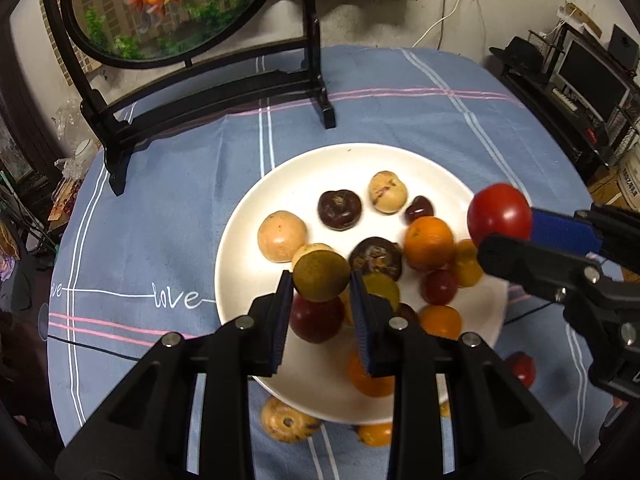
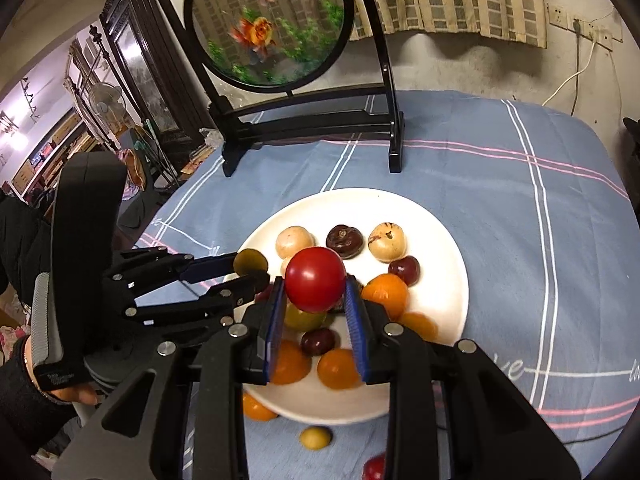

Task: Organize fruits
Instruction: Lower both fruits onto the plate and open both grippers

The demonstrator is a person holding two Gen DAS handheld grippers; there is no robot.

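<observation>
here, both grippers hang tilted downward over the white plate (image 1: 256,216), each closed on a single fruit. the left gripper (image 1: 320,280) points steeply down from the near side, its two blue-padded fingers (image 1: 282,312) pinching an olive-green round fruit (image 1: 321,276) at the tips; the fruit sits clear above the plate, over its near-left part. in the right wrist view the same gripper reaches in from the left, with a bare hand (image 2: 74,394) in a dark sleeve wrapped around its handle.

the right gripper (image 2: 315,286) comes in less steeply, jaws narrowed onto a red tomato (image 2: 315,284) that bulges out past the blue pads (image 2: 354,332). in the left wrist view it enters from the right edge, holding the tomato over the plate's right rim.

the plate rests on a blue checked tablecloth (image 1: 400,120) and carries a scatter of fruit: two pale tan ones, dark brown ones, oranges (image 1: 428,242), and small dark red ones. a few fruits lie off the plate on the cloth at its near edge. behind the plate stands a black framed round goldfish screen (image 2: 268,24).
</observation>
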